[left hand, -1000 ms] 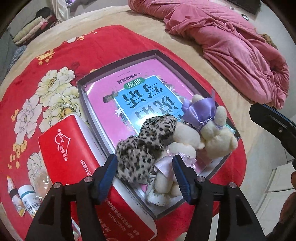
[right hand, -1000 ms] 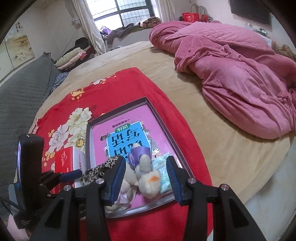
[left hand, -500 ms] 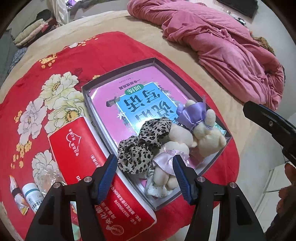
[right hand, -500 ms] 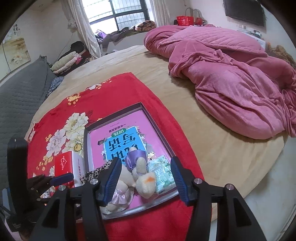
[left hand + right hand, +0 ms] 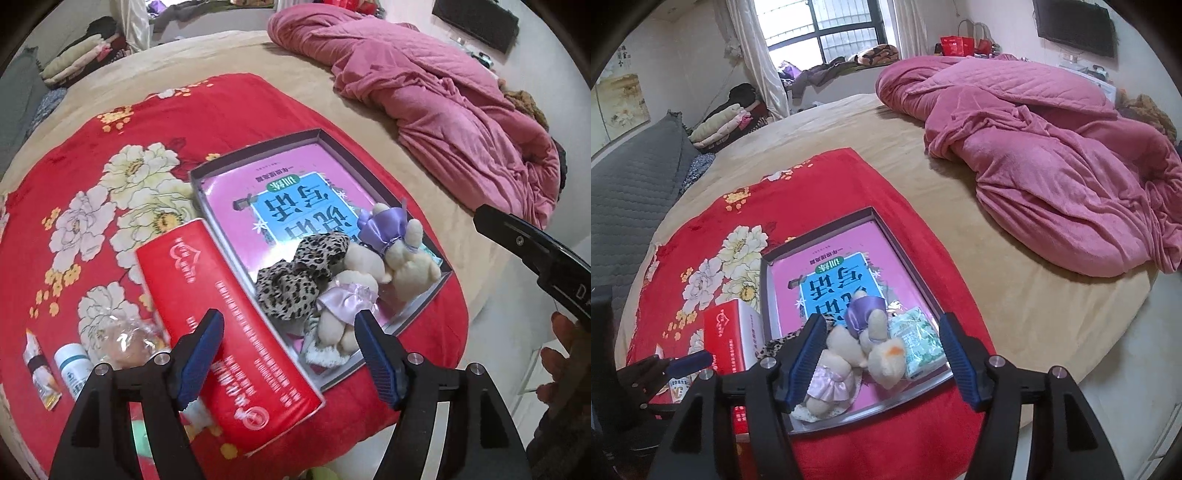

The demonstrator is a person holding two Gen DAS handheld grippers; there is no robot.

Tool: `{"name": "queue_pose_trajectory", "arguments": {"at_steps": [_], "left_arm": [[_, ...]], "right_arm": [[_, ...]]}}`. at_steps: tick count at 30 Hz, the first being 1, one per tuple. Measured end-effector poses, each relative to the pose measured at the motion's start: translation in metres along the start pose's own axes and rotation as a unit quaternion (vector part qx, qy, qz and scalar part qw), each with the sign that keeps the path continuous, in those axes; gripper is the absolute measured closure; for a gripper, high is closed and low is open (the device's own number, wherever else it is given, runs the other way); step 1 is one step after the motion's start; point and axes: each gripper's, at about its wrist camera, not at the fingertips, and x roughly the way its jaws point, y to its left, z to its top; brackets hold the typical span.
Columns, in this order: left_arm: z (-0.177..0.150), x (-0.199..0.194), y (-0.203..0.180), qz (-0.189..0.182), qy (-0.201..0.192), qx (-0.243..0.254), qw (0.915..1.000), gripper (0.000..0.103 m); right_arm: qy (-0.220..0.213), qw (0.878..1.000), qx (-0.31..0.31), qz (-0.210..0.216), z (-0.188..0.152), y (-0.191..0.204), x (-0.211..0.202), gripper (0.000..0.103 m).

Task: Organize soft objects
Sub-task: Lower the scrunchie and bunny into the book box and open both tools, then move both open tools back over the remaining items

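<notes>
Cream plush toys (image 5: 369, 273) w/ lilac bows in grey tray (image 5: 255, 158); both tools opening, holding nothing

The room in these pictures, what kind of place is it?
Most likely a home bedroom: a large bed with a crumpled pink quilt, a curtained window, and folded clothes piled beside it.

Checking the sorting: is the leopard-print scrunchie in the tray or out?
In. The leopard-print scrunchie lies inside the grey tray, on the pink book, against the plush toys.
</notes>
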Motion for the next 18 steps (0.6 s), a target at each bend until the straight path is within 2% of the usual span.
{"name": "queue_pose_trajectory", "arguments": {"at_steps": [11,18], "left_arm": [[-0.020,-0.039,0.045,0.011,-0.022,-0.038,0.9990,0.028],[-0.041,-0.070,0.090,0.029,-0.038,-0.067,0.9966,0.028]], "right_arm": [[-0.015,0.999,-0.023,0.018,0.001,0.038,-0.017,0.040],[-0.024,0.997,-0.058,0.034,-0.001,0.074,-0.033,0.040]]}}
